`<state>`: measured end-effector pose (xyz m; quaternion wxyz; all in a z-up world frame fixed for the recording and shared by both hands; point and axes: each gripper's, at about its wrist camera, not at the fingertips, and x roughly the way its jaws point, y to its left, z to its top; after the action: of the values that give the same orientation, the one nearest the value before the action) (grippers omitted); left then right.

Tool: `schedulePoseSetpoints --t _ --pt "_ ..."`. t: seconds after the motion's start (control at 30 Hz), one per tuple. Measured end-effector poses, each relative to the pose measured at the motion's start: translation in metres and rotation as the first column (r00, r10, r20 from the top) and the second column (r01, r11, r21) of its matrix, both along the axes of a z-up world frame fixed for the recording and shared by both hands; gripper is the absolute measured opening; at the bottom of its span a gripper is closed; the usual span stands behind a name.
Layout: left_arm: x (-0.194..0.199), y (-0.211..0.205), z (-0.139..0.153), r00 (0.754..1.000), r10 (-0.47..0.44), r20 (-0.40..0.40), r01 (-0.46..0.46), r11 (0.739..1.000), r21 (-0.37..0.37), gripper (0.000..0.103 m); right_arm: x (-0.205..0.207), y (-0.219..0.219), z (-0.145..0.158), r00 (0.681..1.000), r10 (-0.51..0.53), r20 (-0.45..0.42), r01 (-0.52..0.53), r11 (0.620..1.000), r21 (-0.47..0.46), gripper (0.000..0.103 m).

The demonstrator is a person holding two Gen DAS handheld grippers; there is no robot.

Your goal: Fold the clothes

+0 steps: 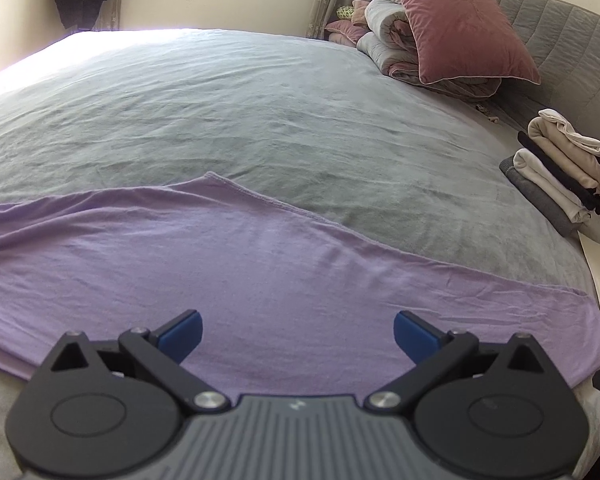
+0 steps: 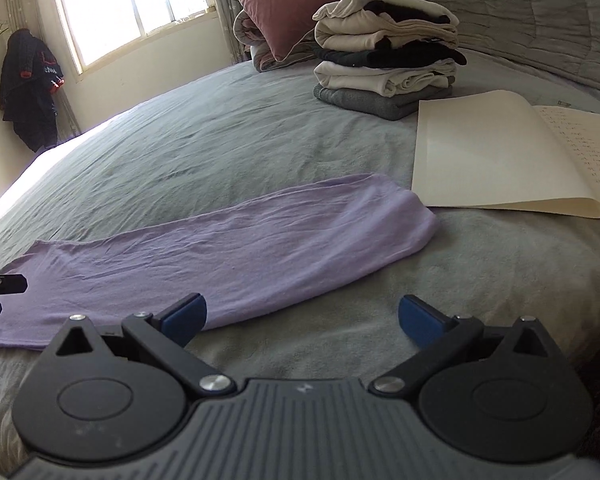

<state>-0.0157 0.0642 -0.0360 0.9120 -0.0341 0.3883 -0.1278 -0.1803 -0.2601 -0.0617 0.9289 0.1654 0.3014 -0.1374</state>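
Wide-apart jaws hover over a smooth, half-folded lilac garment (image 1: 260, 264).

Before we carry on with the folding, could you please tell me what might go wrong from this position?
1. Both the left gripper and the right gripper are open and hold nothing, so a grab at the thin lilac garment could also pinch the wrinkled grey bedsheet beneath.
2. The open cream-paged notebook lies close to the garment's rounded end; a sweeping fold may catch it.
3. The stack of folded beige, black and grey clothes looks uneven and might topple if the bed is jolted.
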Motion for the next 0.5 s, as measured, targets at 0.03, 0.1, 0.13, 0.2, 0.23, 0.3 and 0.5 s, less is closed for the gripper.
schedulePoseSetpoints --t 0.03,0.1,0.13,0.2,0.23,0.3,0.5 --pt "-0.001 -0.001 -0.001 1.000 -0.005 -0.001 0.005 1.000 0.010 0.102 -0.001 -0.003 -0.001 1.000 -0.017 0.000 0.017 1.000 -0.009 0.103" --pt "-0.002 -0.003 -0.002 1.000 -0.012 -0.005 0.012 1.000 0.029 0.102 -0.002 -0.009 -0.004 0.998 -0.067 0.005 0.067 0.998 -0.022 0.100" --pt "-0.002 -0.004 -0.002 1.000 -0.015 -0.007 0.015 0.999 0.037 0.102 -0.002 -0.011 -0.005 0.997 -0.080 0.010 0.080 0.997 -0.016 0.098" --pt "-0.003 -0.003 -0.002 1.000 -0.021 -0.004 0.021 0.999 0.042 0.102 -0.002 -0.017 -0.007 0.994 -0.102 0.026 0.102 0.995 0.001 0.095" --pt "-0.003 -0.002 -0.001 1.000 -0.020 -0.002 0.020 0.999 0.042 0.102 -0.002 -0.020 -0.007 0.993 -0.114 0.035 0.114 0.993 0.013 0.092" --pt "-0.003 0.000 0.000 1.000 -0.016 -0.002 0.016 0.999 0.035 0.102 0.000 -0.027 -0.008 0.988 -0.141 0.058 0.138 0.989 0.042 0.089" --pt "-0.002 0.001 0.003 1.000 -0.013 -0.003 0.013 1.000 0.016 0.102 0.008 -0.042 -0.011 0.972 -0.208 0.106 0.201 0.977 0.075 0.081"
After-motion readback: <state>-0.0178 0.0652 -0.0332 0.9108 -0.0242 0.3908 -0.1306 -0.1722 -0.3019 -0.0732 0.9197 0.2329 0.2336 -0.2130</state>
